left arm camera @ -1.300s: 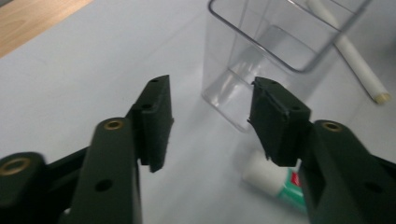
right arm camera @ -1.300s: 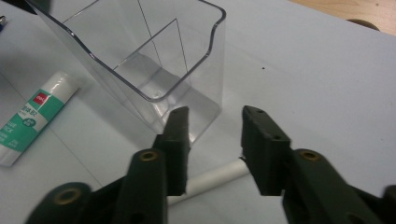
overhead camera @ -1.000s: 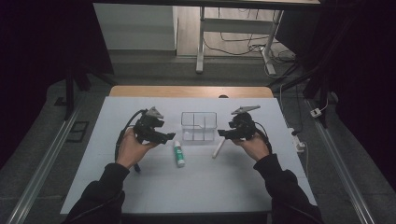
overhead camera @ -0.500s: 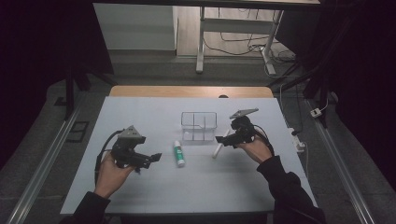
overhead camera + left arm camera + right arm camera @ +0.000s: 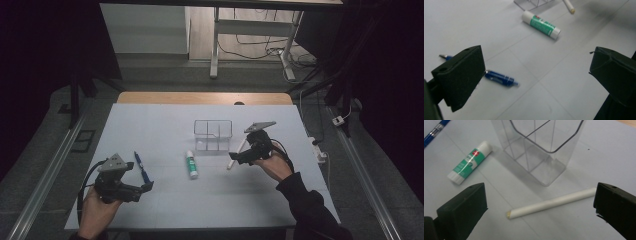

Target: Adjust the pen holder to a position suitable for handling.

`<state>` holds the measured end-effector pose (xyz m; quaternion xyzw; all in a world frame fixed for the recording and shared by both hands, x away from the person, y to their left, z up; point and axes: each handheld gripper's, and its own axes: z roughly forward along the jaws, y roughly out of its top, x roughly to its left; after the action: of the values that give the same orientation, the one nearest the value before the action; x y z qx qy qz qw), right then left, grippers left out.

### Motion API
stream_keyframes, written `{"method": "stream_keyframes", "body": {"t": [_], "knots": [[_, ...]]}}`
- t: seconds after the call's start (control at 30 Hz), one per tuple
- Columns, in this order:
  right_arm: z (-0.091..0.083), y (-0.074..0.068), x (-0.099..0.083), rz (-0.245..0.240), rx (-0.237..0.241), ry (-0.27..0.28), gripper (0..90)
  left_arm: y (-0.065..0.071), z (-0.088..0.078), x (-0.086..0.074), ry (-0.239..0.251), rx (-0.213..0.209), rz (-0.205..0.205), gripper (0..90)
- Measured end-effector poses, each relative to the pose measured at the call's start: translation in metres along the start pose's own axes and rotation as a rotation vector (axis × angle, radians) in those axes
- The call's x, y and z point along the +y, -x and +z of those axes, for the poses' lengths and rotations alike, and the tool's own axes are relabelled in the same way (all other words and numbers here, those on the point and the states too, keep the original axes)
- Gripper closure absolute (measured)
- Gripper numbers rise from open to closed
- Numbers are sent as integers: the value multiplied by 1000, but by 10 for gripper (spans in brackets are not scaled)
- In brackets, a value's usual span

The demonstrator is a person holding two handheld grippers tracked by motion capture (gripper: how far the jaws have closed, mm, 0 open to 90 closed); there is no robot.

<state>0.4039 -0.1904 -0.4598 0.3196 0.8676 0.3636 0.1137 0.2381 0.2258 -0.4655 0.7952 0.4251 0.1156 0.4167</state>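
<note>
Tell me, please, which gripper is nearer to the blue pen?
Left. The left gripper hangs open just beside the blue pen, near its lower end. The right gripper is open far across the table, over the white stick.

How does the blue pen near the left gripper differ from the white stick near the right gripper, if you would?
The blue pen is dark blue with a metal band; the white stick is plain white. The blue pen lies well away from the clear organizer; the white stick lies right beside it. Both lie flat on the table, ungripped.
</note>
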Motion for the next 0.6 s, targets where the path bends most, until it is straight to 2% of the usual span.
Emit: {"method": "stream_keyframes", "body": {"t": [0.1,0.27,0.6], "knots": [[-5,-6,-3,-6,13,11,0,-1,-6,-12,-10,8,-13,0],[-16,-17,-10,-17,34,40,0,-5,-13,-20,5,12,-41,0],[-32,-44,-25,-53,73,48,0,-11,-10,-21,-4,43,-49,9]]}}
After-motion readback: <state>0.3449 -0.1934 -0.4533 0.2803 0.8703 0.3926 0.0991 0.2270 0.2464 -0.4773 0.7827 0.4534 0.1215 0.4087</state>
